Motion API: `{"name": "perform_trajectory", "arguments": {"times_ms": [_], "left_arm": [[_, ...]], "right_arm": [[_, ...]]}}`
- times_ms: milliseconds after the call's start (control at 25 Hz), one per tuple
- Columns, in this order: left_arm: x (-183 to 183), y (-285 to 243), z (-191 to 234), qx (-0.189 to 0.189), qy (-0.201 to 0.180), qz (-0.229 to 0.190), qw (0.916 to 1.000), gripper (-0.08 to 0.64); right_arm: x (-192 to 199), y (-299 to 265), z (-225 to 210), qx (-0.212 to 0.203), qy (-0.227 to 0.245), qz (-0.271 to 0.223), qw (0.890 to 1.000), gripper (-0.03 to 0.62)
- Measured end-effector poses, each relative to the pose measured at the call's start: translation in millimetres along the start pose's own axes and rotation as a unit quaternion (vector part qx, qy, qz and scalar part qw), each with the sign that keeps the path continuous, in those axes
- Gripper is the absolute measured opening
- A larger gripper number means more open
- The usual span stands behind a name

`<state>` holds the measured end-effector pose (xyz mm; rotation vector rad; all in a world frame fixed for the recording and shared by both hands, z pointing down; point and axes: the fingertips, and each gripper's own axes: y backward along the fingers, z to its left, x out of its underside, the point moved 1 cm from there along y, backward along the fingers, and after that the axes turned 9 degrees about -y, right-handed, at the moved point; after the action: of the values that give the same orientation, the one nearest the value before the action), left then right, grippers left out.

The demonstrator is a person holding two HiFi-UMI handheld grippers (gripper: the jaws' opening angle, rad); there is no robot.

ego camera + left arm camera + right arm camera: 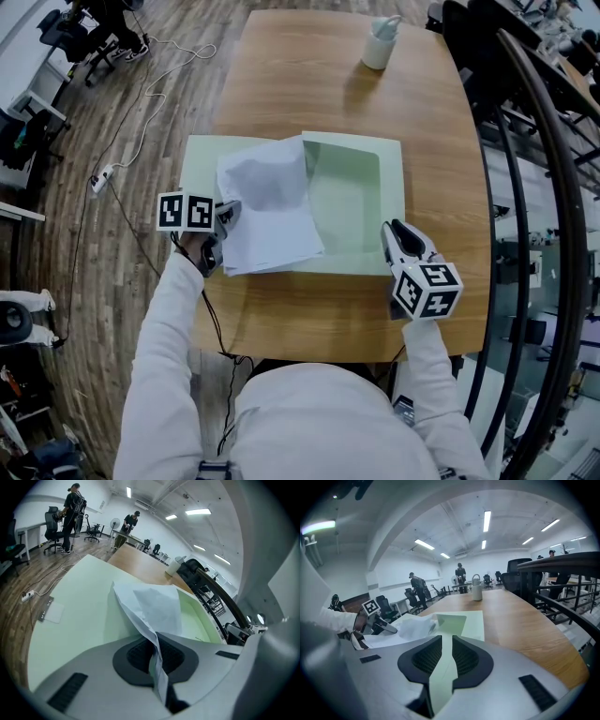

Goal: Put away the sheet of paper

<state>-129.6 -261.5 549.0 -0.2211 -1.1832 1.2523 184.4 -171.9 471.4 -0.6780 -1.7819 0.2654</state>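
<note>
Sheet of paper (272, 211): mid-frame in the head view. Its left part lies over the flat lid of an open green box (392, 187), and its right edge hangs over the tray half. It is crumpled and partly lifted.
Left tongs (227, 216): clenched on the sheet's lower left edge, at the left of the frame. I take this as a pinch for dragging the sheet across into the tray.
Right tongs (394, 234): at the tray's lower right corner, closed on its rim. This is probably to stop the light box sliding on the bench (309, 75) while the sheet is pulled.
Head view alone: gives the whole layout, with lid, tray, sheet and both tongs together. A white cup (380, 44) stands well apart at the top of the frame.
Left gripper view alone: shows the paper running down between the pads, so the grip is real.
Right gripper view alone: shows a green strip nipped between its pads, which the head view hides under the tongs' body.
Stage: the sheet is not yet inside the tray.
</note>
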Motion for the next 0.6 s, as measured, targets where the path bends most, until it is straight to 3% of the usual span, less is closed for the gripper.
{"name": "perform_trajectory", "arguments": {"times_ms": [200, 400, 600], "left_arm": [[0.3, 1.1, 5.4, -0.001, -0.013, 0.009, 0.9999, 0.017], [-11.3, -1.2, 0.0, 0.03, -0.048, -0.012, 0.9983, 0.017], [-23.0, -12.1, -7.4, 0.036, -0.08, -0.011, 0.9961, 0.017]], "right_arm": [[-0.3, -0.2, -1.8, 0.0, 0.0, 0.001, 1.0, 0.091], [1.2, 1.8, 1.8, -0.001, 0.001, 0.001, 1.0, 0.092], [2.4, 3.8, 3.3, -0.001, 0.002, 0.003, 1.0, 0.091]]}}
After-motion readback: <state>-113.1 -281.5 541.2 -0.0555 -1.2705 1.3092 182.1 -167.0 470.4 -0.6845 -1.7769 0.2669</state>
